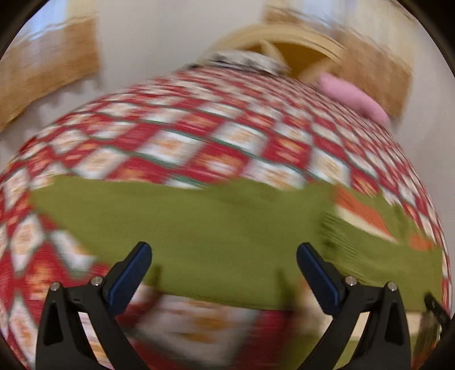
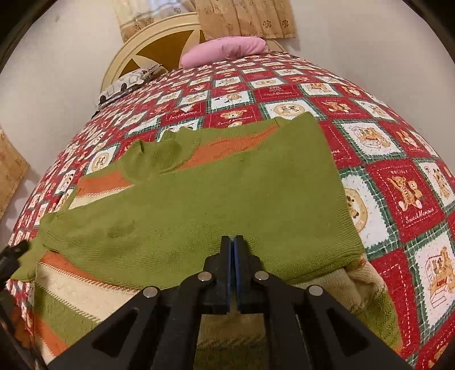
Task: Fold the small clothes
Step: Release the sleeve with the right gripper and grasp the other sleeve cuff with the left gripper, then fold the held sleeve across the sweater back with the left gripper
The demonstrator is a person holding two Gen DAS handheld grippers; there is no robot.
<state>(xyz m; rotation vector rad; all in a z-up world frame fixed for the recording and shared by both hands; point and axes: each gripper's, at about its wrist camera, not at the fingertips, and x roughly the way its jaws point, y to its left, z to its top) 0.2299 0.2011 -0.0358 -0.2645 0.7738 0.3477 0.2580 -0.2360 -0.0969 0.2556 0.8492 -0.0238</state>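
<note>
A small green knit sweater point(image 2: 227, 193) with orange and cream stripes lies spread on a red patchwork bedspread point(image 2: 398, 159). Its green back panel is folded over the striped part. My right gripper point(image 2: 233, 240) is shut, its tips resting at the near edge of the green fold; whether fabric is pinched between them I cannot tell. In the blurred left wrist view the sweater point(image 1: 213, 227) lies across the middle, and my left gripper point(image 1: 223, 254) is open just above its near edge, holding nothing.
A pink pillow point(image 2: 224, 51) and a patterned pillow point(image 2: 128, 84) lie at the head of the bed by a cream headboard point(image 2: 159, 31). Curtains point(image 2: 244, 17) hang behind. The other gripper's edge point(image 2: 11, 256) shows at the far left.
</note>
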